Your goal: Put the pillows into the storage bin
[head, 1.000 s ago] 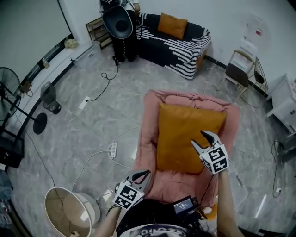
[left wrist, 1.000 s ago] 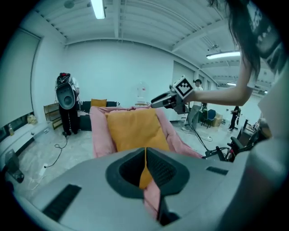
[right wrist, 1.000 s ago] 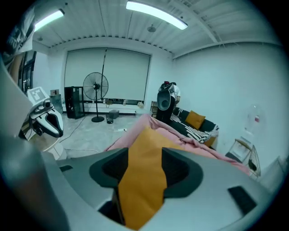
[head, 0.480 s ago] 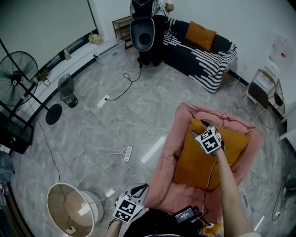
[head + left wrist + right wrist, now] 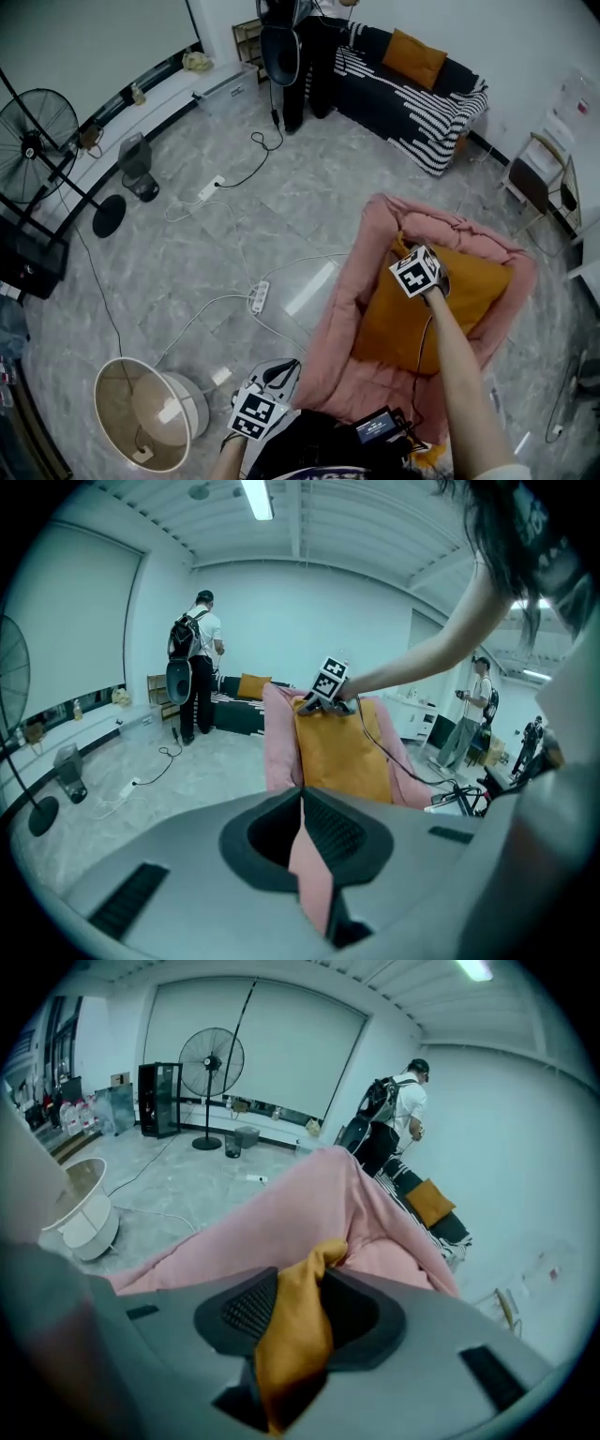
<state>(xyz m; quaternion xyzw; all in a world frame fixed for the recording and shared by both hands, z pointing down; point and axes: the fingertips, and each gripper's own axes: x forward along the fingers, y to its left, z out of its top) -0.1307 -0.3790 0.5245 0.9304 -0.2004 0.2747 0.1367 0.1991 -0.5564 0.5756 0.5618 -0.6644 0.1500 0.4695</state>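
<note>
1. A plump orange pillow (image 5: 412,314) sits inside the soft pink storage bin (image 5: 339,323).
2. Right tool (image 5: 295,1321), arm outstretched, has just been closing and pinches the pillow's far corner.
3. Left tool (image 5: 305,846), held near, clamps the bin's near edge.

Cool, even light from ceiling tubes (image 5: 256,497), soft shadows; gripper views are heavily fisheyed with black corners.

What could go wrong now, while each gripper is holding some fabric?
1. The right gripper, whose jaws have just been closing, pinches only a corner of the orange pillow; the corner may slip out under a lift.
2. The left gripper holds only a thin fold of the pink fabric; a pull could free it.
</note>
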